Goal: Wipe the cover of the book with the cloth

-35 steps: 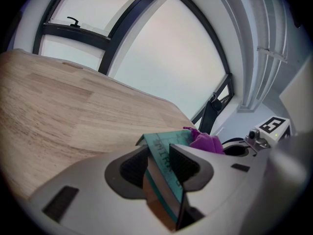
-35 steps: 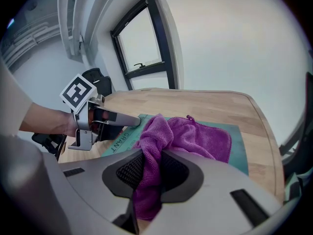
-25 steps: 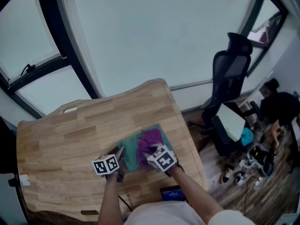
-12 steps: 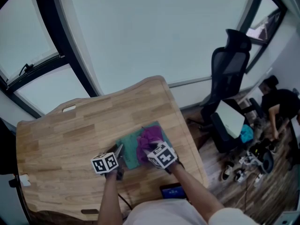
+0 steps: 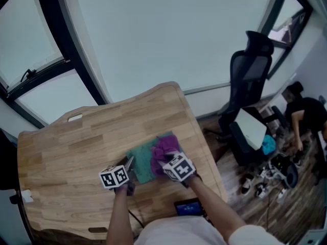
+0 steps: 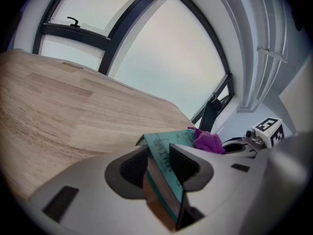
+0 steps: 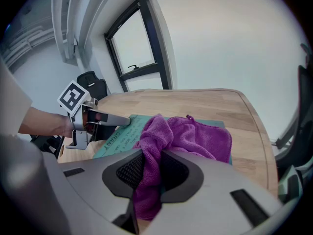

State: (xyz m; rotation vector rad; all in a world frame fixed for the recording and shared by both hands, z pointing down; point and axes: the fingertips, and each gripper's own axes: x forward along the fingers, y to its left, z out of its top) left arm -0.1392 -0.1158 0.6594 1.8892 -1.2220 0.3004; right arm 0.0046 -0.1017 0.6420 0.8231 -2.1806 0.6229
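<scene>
Forearms (image 5: 120, 216) slant downward, left tool (image 6: 159, 166) clamping the book (image 5: 139, 162) edge, right tool (image 7: 150, 173) pinching the cloth (image 7: 190, 136).

Head view: steeply down on table (image 5: 76, 147). Gripper views: close, low over tabletop, both sharing book (image 6: 171, 138).

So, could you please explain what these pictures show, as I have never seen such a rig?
No robot here: a person holds a two-jaw claw in each hand. One picture comes from a camera on the person's head, looking down; the other two from cameras on the claws, looking along their jaws. On the light wooden table lies a teal rectangular book with a purple soft cloth on its cover. The left claw grips the book's edge; the right claw grips a bunch of the cloth.
</scene>
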